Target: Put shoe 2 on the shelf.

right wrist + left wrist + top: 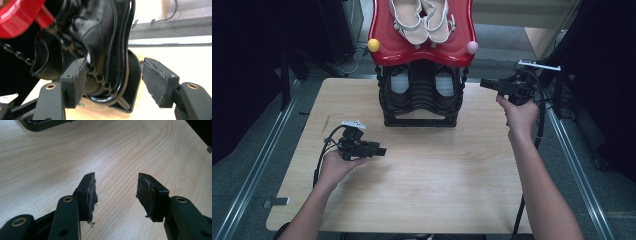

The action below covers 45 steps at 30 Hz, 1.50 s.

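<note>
Item: black shoes (439, 85) on lower tier of 2-tier shoe rack (422, 112) at worktop (422, 175) rear; right tongs (486, 83) released, approaching rack's right side; left tongs (381, 150) released, idle; next likely: close on nearest shoe.

Even overhead light brightens the worktop (422, 165); the surroundings fall dark at nine and three o'clock, the red shelf (15, 17) blurs.
</note>
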### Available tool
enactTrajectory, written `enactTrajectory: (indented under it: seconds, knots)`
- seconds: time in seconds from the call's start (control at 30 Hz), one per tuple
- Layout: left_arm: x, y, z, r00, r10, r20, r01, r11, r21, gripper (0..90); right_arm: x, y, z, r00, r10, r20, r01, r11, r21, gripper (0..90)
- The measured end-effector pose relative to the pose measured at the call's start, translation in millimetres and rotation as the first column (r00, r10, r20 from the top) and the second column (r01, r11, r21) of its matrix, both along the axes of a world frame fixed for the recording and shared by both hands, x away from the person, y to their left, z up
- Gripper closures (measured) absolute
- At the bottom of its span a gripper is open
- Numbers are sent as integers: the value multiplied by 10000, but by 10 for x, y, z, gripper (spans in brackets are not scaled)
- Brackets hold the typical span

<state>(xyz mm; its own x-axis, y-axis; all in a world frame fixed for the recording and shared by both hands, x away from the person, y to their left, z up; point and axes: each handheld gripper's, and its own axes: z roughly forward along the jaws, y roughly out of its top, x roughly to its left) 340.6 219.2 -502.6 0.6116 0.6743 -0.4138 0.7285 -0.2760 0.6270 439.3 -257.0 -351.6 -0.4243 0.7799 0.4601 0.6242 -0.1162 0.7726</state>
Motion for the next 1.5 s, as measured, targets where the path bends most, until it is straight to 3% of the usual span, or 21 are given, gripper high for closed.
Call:
enactTrajectory:
  seconds: [0.2, 0.33, 0.57, 0.7, 0.93, 1.03, 1.23, 1.5]
  knots:
    - [3, -4, -4, 10000, -28, -15, 28, 10000, 34, 498, -91, 42, -167, 9997, 241, 25, -241, 9997, 97, 314]
    - [6, -2, -8, 10000, -46, -19, 46, 10000, 40, 498, -153, 76, -252, 9997, 123, 195, -122, 9999, -86, 295]
    - [7, -4, -10, 10000, -46, -31, 46, 10000, 29, 498, -269, 130, -474, 9996, 294, -60, -293, 9995, 151, 289]
    - [6, -5, -9, 10000, -50, -26, 50, 10000, 21, 498, -357, 183, -600, 9995, 268, -155, -270, 9996, -130, 289]
    - [6, 3, -3, 10000, -53, -19, 53, 10000, 71, 498, -522, 227, -812, 9984, 412, -392, -416, 9991, -80, 289]
    - [14, 11, -13, 10000, -51, -37, 51, 9999, 120, 498, -598, 244, -863, 9992, 268, -297, -279, 9989, -371, 290]
    - [13, 9, -12, 10000, -4, -22, 4, 10000, 77, 498, -743, 286, -979, 9990, 422, -175, -429, 9983, -394, 289]
    - [10, 11, -2, 10000, -47, 59, 46, 9999, 118, 498, -837, 363, -1181, 9966, 619, -549, -642, 9971, -417, 289]
